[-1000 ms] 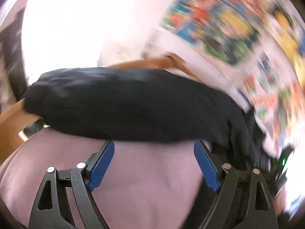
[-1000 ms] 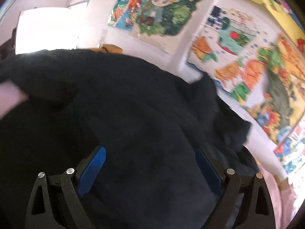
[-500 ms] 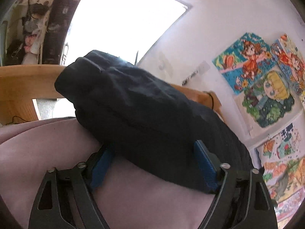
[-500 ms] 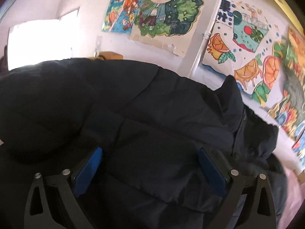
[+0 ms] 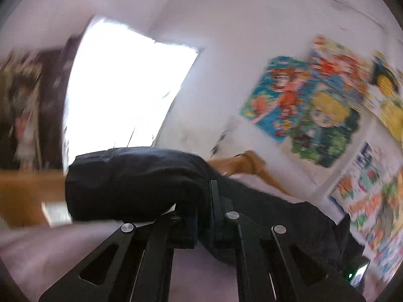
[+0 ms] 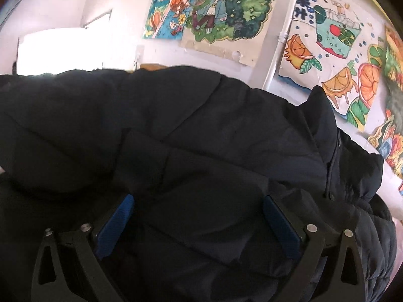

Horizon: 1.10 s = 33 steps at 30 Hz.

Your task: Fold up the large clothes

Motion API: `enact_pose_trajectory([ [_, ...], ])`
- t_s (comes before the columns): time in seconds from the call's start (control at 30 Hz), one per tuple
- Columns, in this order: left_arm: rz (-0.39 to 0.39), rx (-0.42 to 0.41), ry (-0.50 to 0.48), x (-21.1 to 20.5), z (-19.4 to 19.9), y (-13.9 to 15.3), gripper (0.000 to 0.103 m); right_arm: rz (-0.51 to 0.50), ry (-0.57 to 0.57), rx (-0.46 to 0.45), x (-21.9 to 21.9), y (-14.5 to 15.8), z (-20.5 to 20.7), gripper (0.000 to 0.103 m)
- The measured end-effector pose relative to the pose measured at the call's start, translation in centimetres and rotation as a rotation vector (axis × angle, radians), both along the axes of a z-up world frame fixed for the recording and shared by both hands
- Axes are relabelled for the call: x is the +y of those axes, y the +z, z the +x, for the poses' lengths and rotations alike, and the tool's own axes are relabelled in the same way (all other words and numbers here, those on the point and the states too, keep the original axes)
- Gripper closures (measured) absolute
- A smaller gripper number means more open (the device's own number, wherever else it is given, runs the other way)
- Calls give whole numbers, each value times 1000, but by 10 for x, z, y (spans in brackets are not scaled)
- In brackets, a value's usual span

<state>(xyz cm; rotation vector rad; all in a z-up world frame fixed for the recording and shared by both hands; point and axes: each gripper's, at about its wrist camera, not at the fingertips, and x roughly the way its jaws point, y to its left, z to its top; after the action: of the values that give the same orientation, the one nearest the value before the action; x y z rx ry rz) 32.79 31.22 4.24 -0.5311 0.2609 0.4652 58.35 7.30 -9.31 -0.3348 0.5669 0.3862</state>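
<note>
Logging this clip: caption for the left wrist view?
Left hand-held gripper shut on a dark puffy jacket over pink bedding.

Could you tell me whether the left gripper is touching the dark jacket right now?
Touching: the left wrist view shows the left gripper shut on a fold of the dark jacket.

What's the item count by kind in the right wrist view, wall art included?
Black puffy padded jacket: 1
Colourful cartoon character posters: 2
Colourful orange-slice fruit drawing: 1
Right gripper, blue-padded fingers apart over the jacket: 1
Total: 5. More pictures at the far right edge are cut off, so not counted.
</note>
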Motion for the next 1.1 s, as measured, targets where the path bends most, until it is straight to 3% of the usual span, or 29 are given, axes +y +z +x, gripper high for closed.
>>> enact_pose_trajectory([
  [0.23, 264, -44, -225, -80, 29, 50, 99, 133, -4, 49, -39, 30, -16, 0],
  [0.4, 395, -54, -426, -154, 56, 71, 100, 245, -60, 40, -110, 74, -39, 0],
  [0.57, 500, -7, -631, -238, 88, 79, 100, 374, -154, 36, -201, 113, -75, 0],
  [0.7, 590, 38, -779, -298, 104, 69, 100, 458, -240, 11, -264, 123, -102, 0],
  [0.8, 621, 99, -934, -344, 118, 46, 100, 519, -323, -3, -309, 122, -114, 0],
  [0.9, 666, 163, -1031, -381, 125, 20, 100, 608, -377, 8, -347, 113, -123, 0],
  [1.1, 719, 307, -1167, -448, 138, -48, 100, 795, -376, 169, -386, 71, -114, 0],
])
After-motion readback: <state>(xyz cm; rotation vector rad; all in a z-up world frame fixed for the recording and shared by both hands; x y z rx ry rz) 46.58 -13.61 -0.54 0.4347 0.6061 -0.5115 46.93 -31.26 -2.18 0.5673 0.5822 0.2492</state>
